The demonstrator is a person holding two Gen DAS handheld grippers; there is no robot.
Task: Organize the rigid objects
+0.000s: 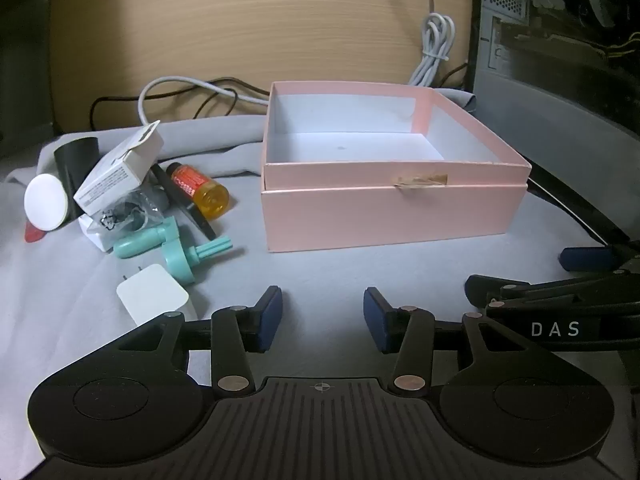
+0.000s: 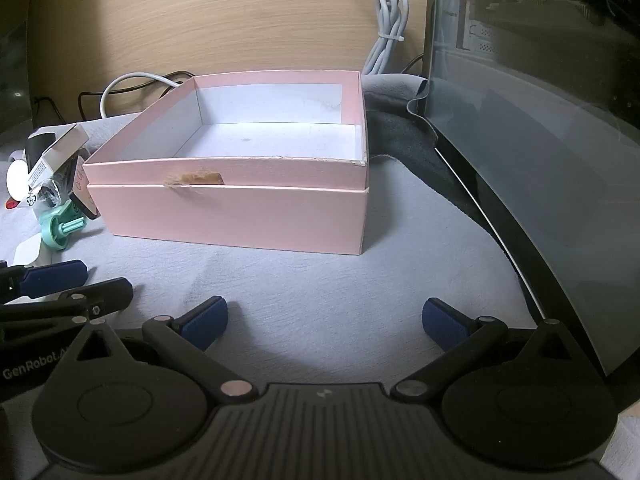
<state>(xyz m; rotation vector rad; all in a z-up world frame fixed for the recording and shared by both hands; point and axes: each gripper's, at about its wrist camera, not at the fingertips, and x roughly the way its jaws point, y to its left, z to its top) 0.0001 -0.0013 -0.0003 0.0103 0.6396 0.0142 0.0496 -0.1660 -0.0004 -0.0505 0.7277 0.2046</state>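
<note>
An empty pink box [image 1: 392, 216] with a white inside stands on the grey cloth, and it fills the middle of the right wrist view [image 2: 240, 216]. Left of it lies a pile: a white carton [image 1: 120, 168], an amber bottle with a red label [image 1: 202, 190], a black cylinder [image 1: 78, 160], a white round disc [image 1: 45, 204], mint-green plastic pieces [image 1: 176, 252], a black pen [image 1: 184, 204] and a white charger plug [image 1: 152, 294]. My left gripper [image 1: 322, 312] is open over bare cloth in front of the box. My right gripper [image 2: 326, 320] is wide open, also holding nothing.
A computer case with a glass side panel [image 2: 540, 160] stands close on the right. White and dark cables [image 1: 434, 48] lie behind the box against a wooden board [image 1: 240, 20]. The grey cloth [image 1: 320, 268] covers the surface. Each gripper shows at the edge of the other's view.
</note>
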